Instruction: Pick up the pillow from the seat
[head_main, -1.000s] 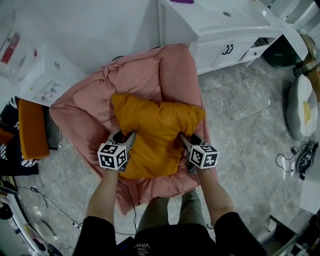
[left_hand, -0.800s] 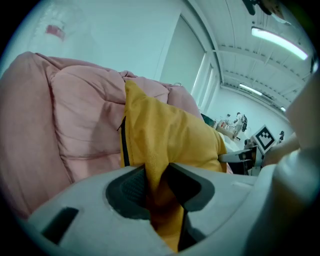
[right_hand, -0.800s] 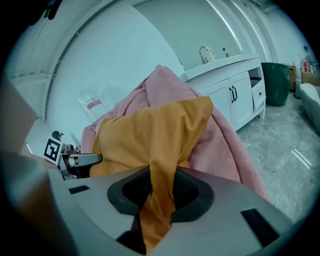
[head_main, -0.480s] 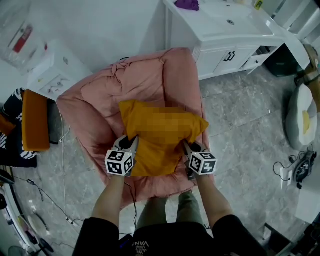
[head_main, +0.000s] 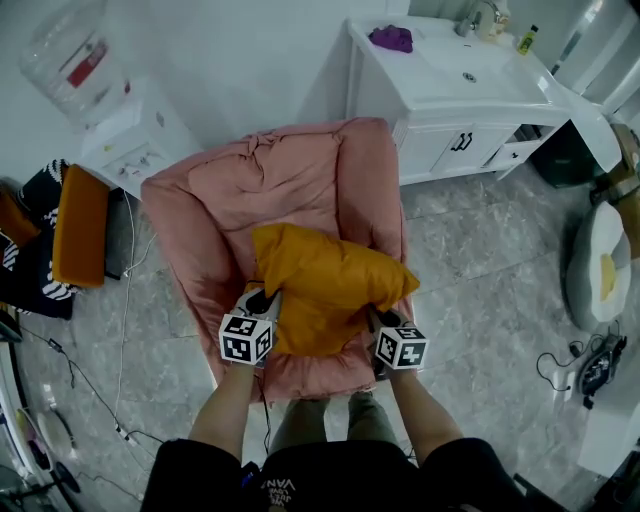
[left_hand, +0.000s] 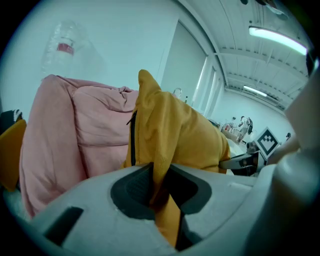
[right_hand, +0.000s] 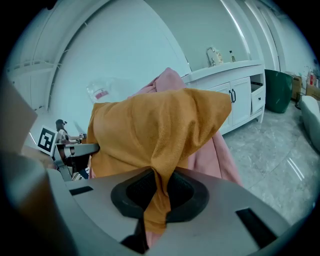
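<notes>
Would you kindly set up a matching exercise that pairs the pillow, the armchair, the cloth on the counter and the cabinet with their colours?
Things:
1. pillow
2. armchair
3. cloth
4. cabinet

Colours:
A. white
B. pink
C. orange
D. purple

Pairs: 1-C; 2-B; 3-D; 4-A
</notes>
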